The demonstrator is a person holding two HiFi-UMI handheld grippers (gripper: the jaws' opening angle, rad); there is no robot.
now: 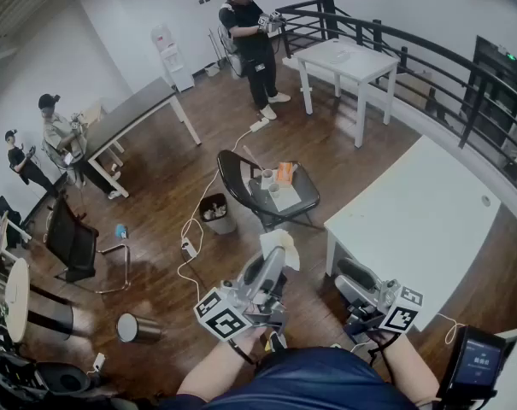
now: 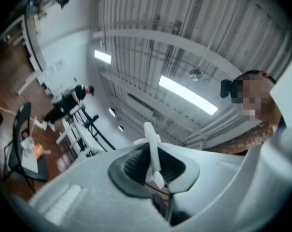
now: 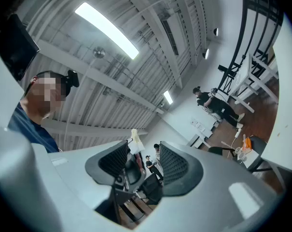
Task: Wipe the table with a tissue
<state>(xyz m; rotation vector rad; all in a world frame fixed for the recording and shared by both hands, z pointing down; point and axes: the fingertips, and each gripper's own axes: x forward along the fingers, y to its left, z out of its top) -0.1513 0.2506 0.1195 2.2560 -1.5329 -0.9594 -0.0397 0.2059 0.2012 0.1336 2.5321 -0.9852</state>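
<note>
Head view: the person is holding 2 grippers, both angled upward. The left gripper (image 1: 272, 270) is pinching 1 white tissue (image 1: 281, 248), which is sticking up past its tips. The tissue is hanging over the wood floor (image 1: 155, 203), left of the near white table (image 1: 429, 229) and not touching it. The right gripper (image 1: 352, 278) is hanging near that table's front edge. 1 black folding chair (image 1: 232, 171) is standing beyond the grippers, carrying 2 pale cups (image 1: 267, 178) and 1 orange pack (image 1: 284, 172). 1 bin (image 1: 217, 214) is sitting just left of the chair. A 2nd white table (image 1: 343, 58) is standing by the railing (image 1: 429, 54), with 1 person (image 1: 249, 37) beside it. 2 more persons are working at the left by 1 long dark table (image 1: 134, 114). Left gripper view: the jaws are clamping together on the tissue (image 2: 151, 144), which is standing as 1 thin white strip on edge between the 2 dark pads. Right gripper view: the jaws are standing wide apart with nothing between the 2 ribbed pads. The tissue (image 3: 135, 141) is showing farther off through the gap.
</note>
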